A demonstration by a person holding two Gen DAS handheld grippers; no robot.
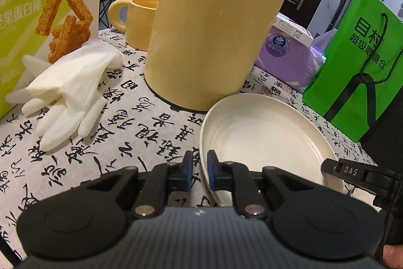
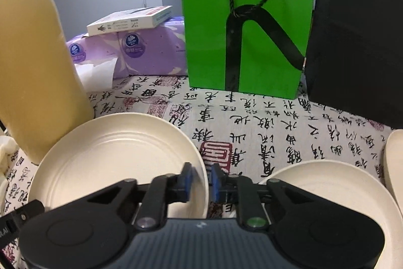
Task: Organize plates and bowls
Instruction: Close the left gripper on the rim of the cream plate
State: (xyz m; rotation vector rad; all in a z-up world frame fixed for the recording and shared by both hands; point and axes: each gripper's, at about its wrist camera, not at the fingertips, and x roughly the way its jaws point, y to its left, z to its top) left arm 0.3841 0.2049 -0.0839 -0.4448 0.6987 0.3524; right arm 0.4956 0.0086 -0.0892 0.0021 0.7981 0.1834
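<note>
Between the blue pads of the left gripper (image 1: 200, 169), the near-left rim of a cream plate (image 1: 267, 132) is sitting pinched, so that claw is clamping down on it. Over on the other side the right gripper (image 2: 202, 182) is doing the same thing, its pads squeezing the plate's right rim, so both claws are gripping one plate. Just behind it a big yellow kettle (image 1: 216, 24) is standing on the calligraphy tablecloth (image 1: 131, 122), nearly touching the plate's far edge. Off to the right a second cream plate (image 2: 327, 190) is lying flat, partly hiding under the right gripper's body. White gloves (image 1: 68, 95) are lying further left, and a green paper bag (image 2: 248, 17) is standing at the back.
</note>
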